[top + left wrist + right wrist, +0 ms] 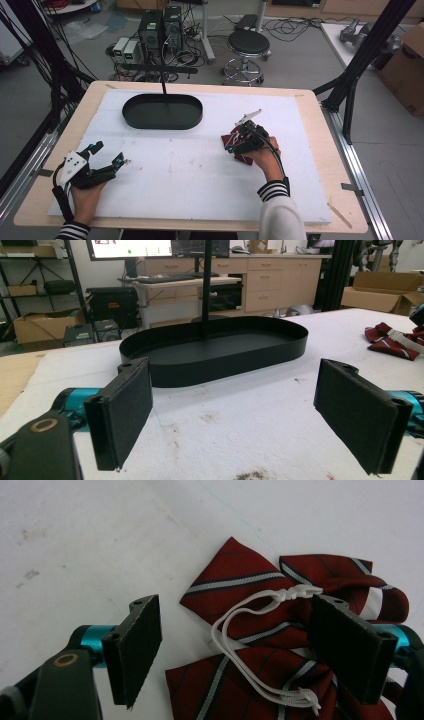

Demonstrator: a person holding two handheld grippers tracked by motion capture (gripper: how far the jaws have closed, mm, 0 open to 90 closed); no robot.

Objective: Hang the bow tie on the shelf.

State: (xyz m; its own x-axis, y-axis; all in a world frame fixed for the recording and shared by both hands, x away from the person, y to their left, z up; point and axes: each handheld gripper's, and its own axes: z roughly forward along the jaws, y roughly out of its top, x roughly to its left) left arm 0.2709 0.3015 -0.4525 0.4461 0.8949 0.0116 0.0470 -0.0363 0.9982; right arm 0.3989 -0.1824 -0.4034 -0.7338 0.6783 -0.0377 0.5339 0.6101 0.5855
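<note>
The right gripper (235, 650) hangs over the red striped bow tie (260, 625) at the table's (200, 170) right-middle, jaws wide, straddling its white elastic loop (245, 645); I'd guess they aren't touching the cloth. The left gripper (107, 155) rests well apart, jaws wide, facing the black oval tray (215, 347).

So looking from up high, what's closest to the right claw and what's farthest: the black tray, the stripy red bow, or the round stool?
1. Stripy red bow, right under the right claw.
2. Black tray, up the table, to its left.
3. Round stool, on the floor past the table.
</note>
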